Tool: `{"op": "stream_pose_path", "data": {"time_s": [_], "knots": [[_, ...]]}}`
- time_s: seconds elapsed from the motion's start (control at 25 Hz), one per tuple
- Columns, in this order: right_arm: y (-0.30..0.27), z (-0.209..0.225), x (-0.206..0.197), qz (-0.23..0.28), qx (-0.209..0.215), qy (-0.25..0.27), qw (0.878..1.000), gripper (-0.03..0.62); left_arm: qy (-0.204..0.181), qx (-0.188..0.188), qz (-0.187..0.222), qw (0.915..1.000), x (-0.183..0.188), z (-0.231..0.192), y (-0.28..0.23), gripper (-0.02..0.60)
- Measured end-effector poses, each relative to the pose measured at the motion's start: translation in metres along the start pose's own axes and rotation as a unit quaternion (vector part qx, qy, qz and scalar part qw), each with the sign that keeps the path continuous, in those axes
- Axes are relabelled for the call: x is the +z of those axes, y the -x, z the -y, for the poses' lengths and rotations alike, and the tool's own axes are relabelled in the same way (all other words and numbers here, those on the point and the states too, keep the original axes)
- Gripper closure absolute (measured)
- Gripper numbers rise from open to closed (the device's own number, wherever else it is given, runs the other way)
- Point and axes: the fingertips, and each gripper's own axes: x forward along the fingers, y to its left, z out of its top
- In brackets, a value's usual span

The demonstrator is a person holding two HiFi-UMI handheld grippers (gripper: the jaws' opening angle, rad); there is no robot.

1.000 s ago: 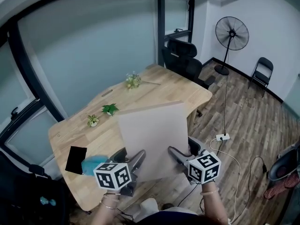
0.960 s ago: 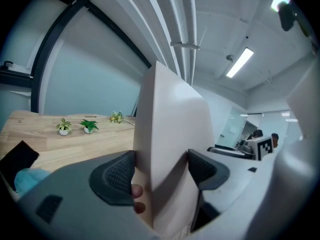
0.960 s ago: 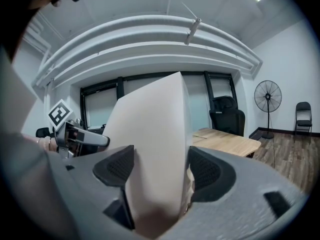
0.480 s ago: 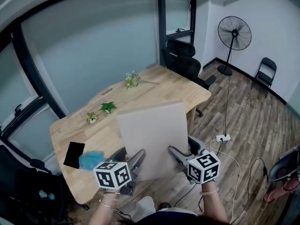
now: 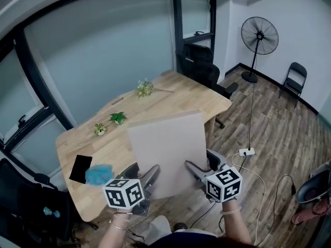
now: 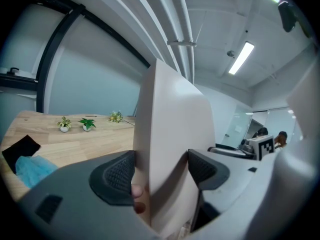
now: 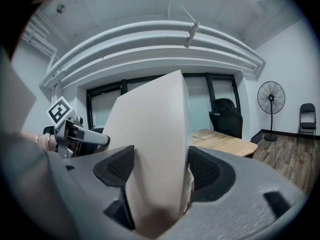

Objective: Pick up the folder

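1. The folder (image 5: 166,151) stands upright over the table's (image 5: 191,94) near edge, with the left gripper (image 5: 144,170) at its lower left and the right gripper (image 5: 200,161) at its lower right.
2. Left of it, a cloth (image 5: 98,174) lies against a flat case (image 5: 81,168).
3. Further back, two potted plants (image 5: 110,124) sit side by side, with a flower sprig (image 5: 146,89) beyond them.
4. An office chair (image 5: 201,66) is behind the table's far end, and a fan (image 5: 259,37) stands to its right.

Bright and even, lit from a ceiling strip light (image 6: 241,58) — blown to white, shadows soft. Heavily bowed at the edges, black in the gripper views' corners; blurred on the near folder (image 7: 150,134).
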Motion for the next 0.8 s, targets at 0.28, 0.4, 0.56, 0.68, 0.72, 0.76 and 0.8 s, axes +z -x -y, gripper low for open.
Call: {"op": "stream_pose_path", "data": {"time_s": [0.28, 0.4, 0.56, 0.68, 0.72, 0.76, 0.8], "knots": [[0.012, 0.009, -0.004, -0.005, 0.006, 0.004, 1.000, 0.247, 0.002, 0.007, -0.002, 1.0000, -0.008, 0.015, -0.002, 0.252], [0.018, 0.012, -0.007, -0.006, 0.007, 0.004, 1.000, 0.247, 0.002, 0.007, -0.002, 1.0000, -0.012, 0.020, -0.003, 0.252], [0.025, 0.016, -0.009, -0.005, 0.004, 0.005, 1.000, 0.247, 0.002, 0.008, -0.003, 1.0000, -0.015, 0.028, -0.005, 0.252], [0.031, 0.022, -0.010, -0.002, 0.005, 0.003, 1.000, 0.247, 0.000, 0.010, -0.001, 1.0000, -0.017, 0.036, -0.007, 0.252], [0.033, 0.023, -0.011, -0.002, 0.006, 0.003, 1.000, 0.247, -0.001, 0.011, -0.001, 0.9999, -0.017, 0.038, -0.007, 0.252], [0.033, 0.024, -0.011, -0.001, 0.006, 0.003, 1.000, 0.247, -0.002, 0.012, -0.001, 0.9999, -0.017, 0.040, -0.007, 0.252], [0.034, 0.024, -0.011, -0.001, 0.007, 0.003, 1.000, 0.247, -0.002, 0.013, -0.001, 0.9999, -0.018, 0.040, -0.006, 0.252]]}}
